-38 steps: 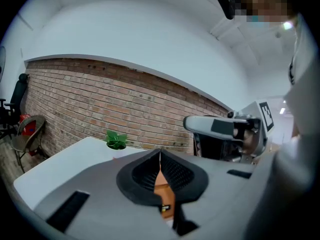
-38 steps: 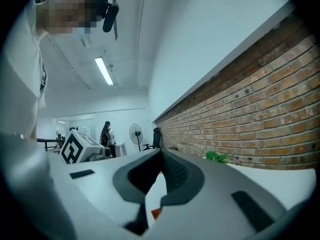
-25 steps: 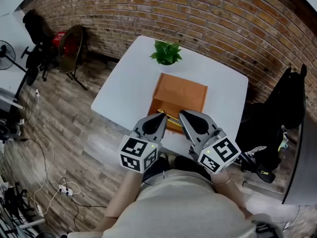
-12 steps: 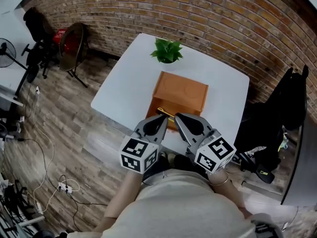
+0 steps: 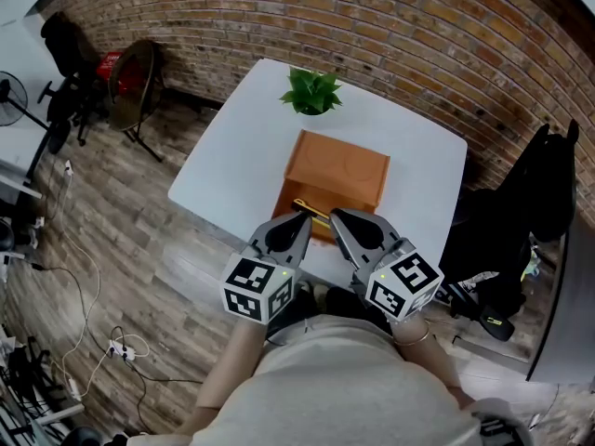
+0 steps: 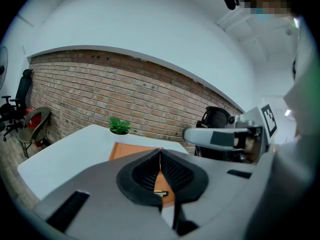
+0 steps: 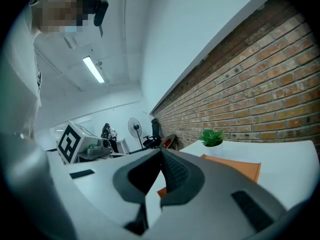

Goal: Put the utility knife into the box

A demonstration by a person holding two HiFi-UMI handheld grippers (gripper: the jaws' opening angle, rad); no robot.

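Observation:
The orange box (image 5: pixel 337 175) lies flat in the middle of the white table (image 5: pixel 232 170). The yellow utility knife (image 5: pixel 310 213) rests at the box's near edge, partly hidden by the fingertips; in the left gripper view only a bit of the knife (image 6: pixel 161 191) shows through the jaw gap. My left gripper (image 5: pixel 302 219) and right gripper (image 5: pixel 337 215) hover side by side just short of the knife, above the table's near edge. Both are shut with nothing between the jaws. The box (image 7: pixel 235 167) lies ahead of the right gripper (image 7: pixel 161 154).
A small green potted plant (image 5: pixel 312 95) stands at the table's far edge, behind the box. A brick wall (image 5: pixel 418 54) runs behind the table. A dark chair with a bag (image 5: pixel 521 221) sits at the right, chairs and a fan (image 5: pixel 56 91) at the left.
The right gripper has drifted slightly left, closer to the left gripper. Knife and box have not moved.

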